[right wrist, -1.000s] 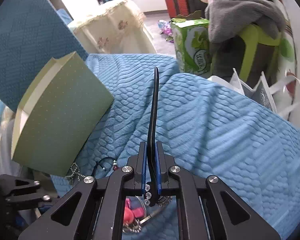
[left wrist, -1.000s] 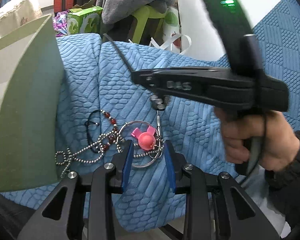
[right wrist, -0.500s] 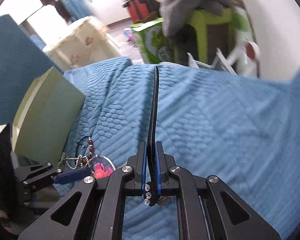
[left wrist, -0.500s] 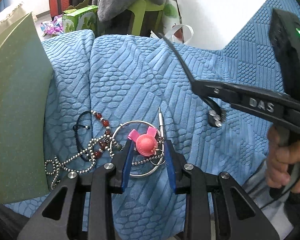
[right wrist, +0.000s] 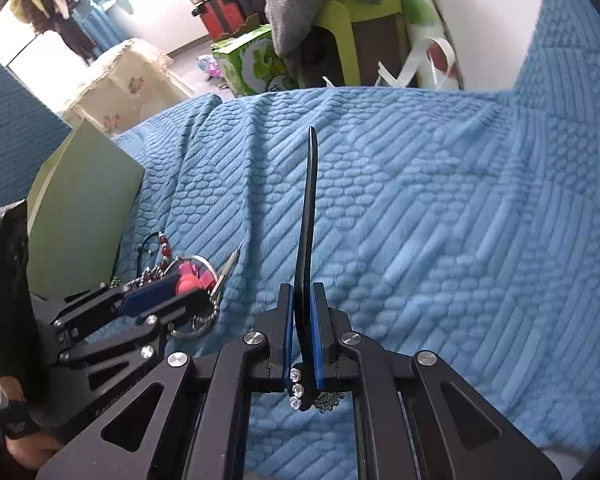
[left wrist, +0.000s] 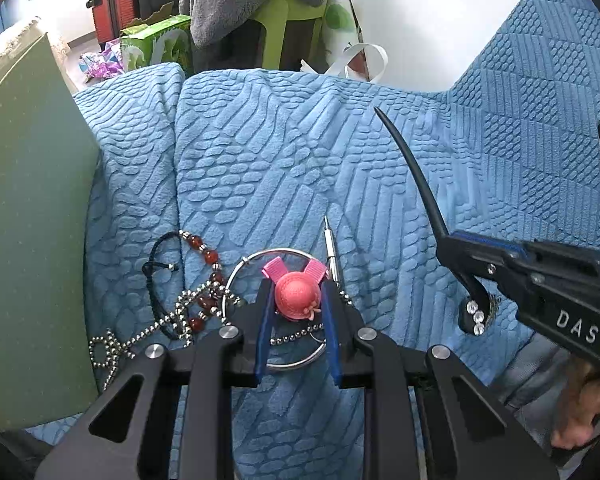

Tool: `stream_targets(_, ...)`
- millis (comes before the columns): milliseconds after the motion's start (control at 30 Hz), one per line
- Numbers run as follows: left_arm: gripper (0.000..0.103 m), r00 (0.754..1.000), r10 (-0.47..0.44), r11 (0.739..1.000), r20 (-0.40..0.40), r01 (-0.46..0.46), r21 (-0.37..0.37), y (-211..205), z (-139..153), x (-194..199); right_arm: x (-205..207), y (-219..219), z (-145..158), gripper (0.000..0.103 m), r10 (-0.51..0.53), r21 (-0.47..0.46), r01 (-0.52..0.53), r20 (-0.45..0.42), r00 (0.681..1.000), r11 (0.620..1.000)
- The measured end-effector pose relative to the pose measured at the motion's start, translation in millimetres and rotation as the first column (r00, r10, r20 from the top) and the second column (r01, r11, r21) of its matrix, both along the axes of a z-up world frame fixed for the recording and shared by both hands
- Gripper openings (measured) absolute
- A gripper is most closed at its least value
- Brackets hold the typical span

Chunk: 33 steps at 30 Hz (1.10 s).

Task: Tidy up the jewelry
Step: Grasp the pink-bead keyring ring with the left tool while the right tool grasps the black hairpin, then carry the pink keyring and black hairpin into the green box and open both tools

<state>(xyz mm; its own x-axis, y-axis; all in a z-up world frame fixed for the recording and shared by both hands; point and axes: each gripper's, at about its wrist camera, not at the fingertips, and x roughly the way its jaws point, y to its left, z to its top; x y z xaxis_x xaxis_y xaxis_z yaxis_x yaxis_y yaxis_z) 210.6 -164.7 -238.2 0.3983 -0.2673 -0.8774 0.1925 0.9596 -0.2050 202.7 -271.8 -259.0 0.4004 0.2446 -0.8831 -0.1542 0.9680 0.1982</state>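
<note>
A pink round charm (left wrist: 297, 295) lies on a silver ring (left wrist: 236, 280) amid a ball chain (left wrist: 148, 332) and a red bead bracelet (left wrist: 204, 256) on the blue blanket. My left gripper (left wrist: 296, 300) has its blue pads on either side of the pink charm, touching or nearly touching it. My right gripper (right wrist: 303, 320) is shut on a black pointed hair stick (right wrist: 308, 208) with rhinestones at its base. It shows to the right in the left wrist view (left wrist: 416, 184), held above the blanket. The jewelry pile (right wrist: 188, 276) lies left in the right wrist view.
A green box (left wrist: 32, 208) stands open at the left of the jewelry, also in the right wrist view (right wrist: 84, 208). A thin silver pin (left wrist: 331, 248) lies by the ring. A blue cushion (left wrist: 548, 80) rises at the right. Clutter stands beyond the blanket's far edge.
My right gripper has carried the hair stick away to the right of the pile. My left gripper has moved forward and narrowed around the pink charm.
</note>
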Motion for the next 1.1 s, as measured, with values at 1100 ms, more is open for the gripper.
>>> stream_targets(1100,0.024,0.975,0.052,0.992,0.214,-0.025,-0.126,74.8,197.5,-53.3,-66.6,42.1,130.4,0.007,-0.115,0.042,0.111,0.120,0.986,0.993)
